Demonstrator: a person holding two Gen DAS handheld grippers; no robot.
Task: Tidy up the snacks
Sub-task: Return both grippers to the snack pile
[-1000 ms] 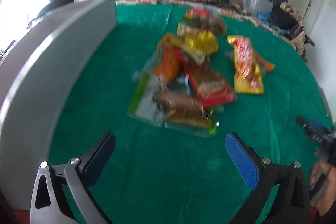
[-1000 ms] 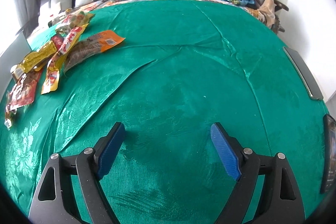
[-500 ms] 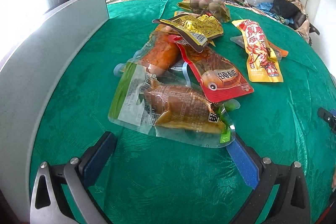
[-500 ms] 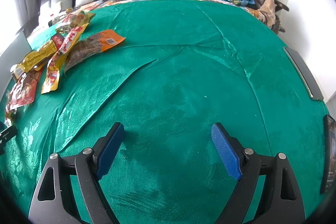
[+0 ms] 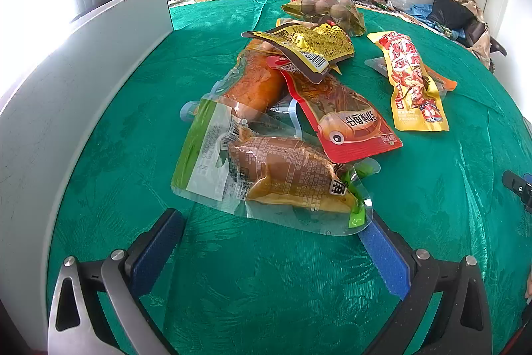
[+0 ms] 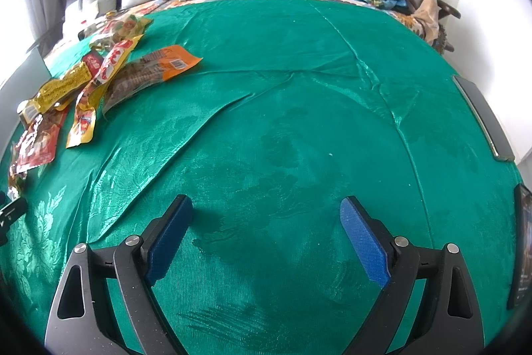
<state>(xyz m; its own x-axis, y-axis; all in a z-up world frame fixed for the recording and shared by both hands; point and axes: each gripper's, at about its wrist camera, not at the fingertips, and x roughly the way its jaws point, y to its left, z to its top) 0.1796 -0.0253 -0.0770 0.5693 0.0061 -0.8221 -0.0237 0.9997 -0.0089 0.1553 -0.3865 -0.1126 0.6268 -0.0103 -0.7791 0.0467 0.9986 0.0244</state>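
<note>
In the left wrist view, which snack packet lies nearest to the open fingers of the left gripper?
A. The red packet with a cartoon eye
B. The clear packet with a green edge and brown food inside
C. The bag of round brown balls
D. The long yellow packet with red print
B: the clear packet with a green edge lies just ahead of the open left gripper, and the other snacks lie farther away.

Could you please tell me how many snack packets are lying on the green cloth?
7, possibly more hidden: clear-and-green packet nearest, red packet, orange pouch, yellow-black packet, round-snack bag farthest, yellow-red packet, and an orange-edged packet under it.
</note>
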